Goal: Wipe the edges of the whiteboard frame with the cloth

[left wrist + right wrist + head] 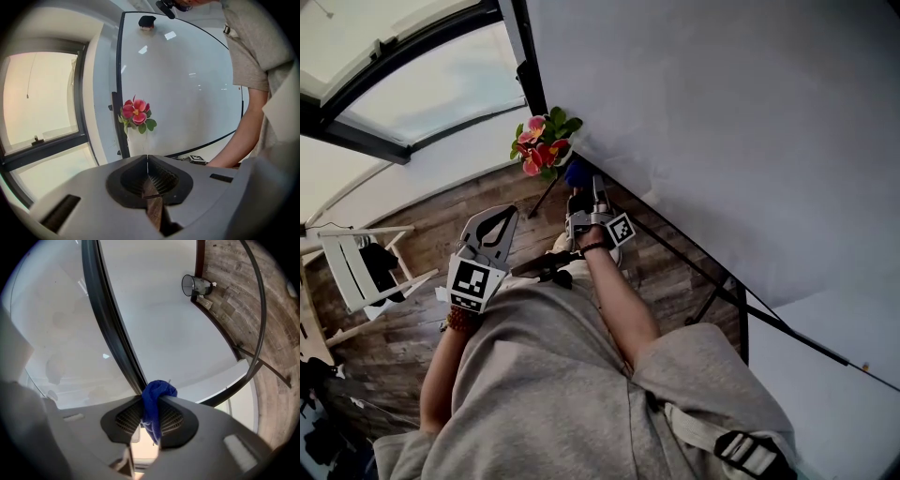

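- Pinching the blue cloth (pixel 157 391), the right gripper (pixel 151 404) holds it against the whiteboard frame (pixel 111 329), just beside the flowers (pixel 542 142).
- Left gripper (pixel 148 163): pressed together, empty, apart from the frame.

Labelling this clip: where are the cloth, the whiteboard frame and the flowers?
cloth (pixel 157 394), right gripper view, bunched blue top.
whiteboard frame (pixel 103 294), right gripper view, dark edge bar.
flowers (pixel 136 112), left gripper view, pink bloom.

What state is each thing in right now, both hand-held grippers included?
Left hand-held gripper: shut, empty.
Right hand-held gripper: shut on the cloth.
Cloth: bunched, against the frame.
Whiteboard: blank.
Flowers: in bloom, at the frame's edge.
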